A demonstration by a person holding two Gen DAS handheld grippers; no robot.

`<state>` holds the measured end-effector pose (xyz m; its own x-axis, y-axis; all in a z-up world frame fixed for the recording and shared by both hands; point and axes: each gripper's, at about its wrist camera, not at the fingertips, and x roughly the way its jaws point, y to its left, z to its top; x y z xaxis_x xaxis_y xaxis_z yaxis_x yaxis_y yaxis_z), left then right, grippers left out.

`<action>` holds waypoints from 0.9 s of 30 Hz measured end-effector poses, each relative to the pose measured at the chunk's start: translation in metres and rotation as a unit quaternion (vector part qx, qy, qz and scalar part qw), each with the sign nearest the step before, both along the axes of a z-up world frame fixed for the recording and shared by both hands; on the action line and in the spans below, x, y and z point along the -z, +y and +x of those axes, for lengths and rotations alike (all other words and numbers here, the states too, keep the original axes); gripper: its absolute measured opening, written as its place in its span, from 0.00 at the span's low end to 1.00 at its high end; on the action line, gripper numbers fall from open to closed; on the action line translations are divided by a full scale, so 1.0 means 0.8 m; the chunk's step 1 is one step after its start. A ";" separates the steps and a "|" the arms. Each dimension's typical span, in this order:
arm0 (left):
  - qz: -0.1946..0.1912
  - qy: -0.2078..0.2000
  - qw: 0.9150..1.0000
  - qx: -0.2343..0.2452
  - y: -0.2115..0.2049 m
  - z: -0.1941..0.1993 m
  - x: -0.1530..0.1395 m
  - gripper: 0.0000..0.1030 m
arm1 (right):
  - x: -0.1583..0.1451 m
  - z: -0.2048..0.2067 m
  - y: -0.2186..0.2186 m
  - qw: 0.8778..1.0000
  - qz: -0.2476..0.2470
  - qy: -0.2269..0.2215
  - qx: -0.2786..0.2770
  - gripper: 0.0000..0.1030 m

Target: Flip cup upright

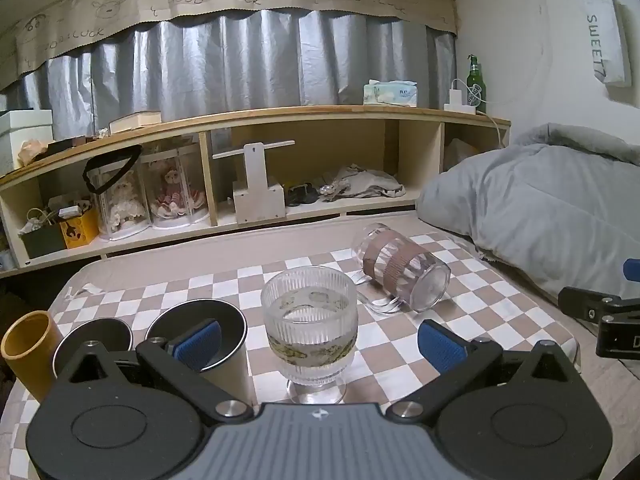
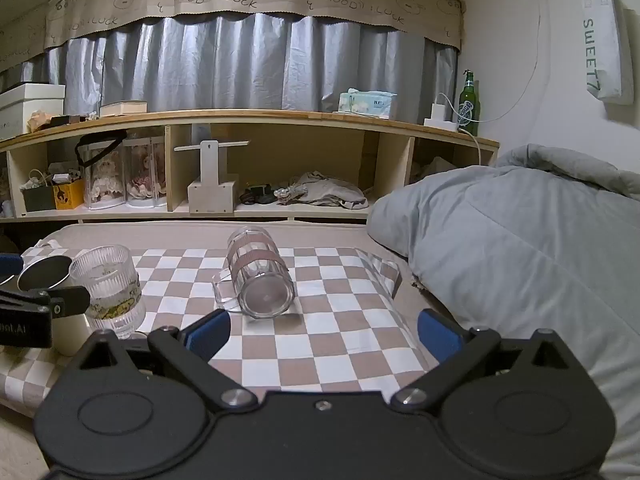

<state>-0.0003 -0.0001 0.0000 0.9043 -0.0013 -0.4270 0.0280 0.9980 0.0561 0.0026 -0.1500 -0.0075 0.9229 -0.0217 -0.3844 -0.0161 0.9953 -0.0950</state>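
A clear glass mug with brown bands [image 1: 400,266] lies on its side on the checkered cloth [image 1: 400,344], base toward me, handle on the cloth. It also shows in the right wrist view [image 2: 258,272]. My left gripper [image 1: 320,340] is open and empty, its blue pads either side of an upright ribbed footed glass [image 1: 310,320], not touching it. My right gripper [image 2: 324,334] is open and empty, a short way in front of the mug's base. The right gripper's side shows at the left wrist view's right edge [image 1: 600,320].
Two dark metal cups [image 1: 200,336] and a yellow cup [image 1: 28,352] stand upright at the left. The footed glass [image 2: 110,288] stands left of the mug. A grey duvet [image 2: 520,260] lies at the right. A wooden shelf unit [image 2: 240,160] stands behind the bed.
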 end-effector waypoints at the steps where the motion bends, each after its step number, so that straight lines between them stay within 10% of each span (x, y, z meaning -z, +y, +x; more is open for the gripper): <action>1: 0.000 0.000 1.000 0.000 0.000 0.000 0.000 1.00 | 0.000 0.000 0.000 1.000 0.000 -0.001 0.000 0.98; 27: -0.001 0.002 1.000 0.000 0.000 0.000 0.000 1.00 | 0.000 0.000 0.002 1.000 -0.001 0.002 0.000 0.98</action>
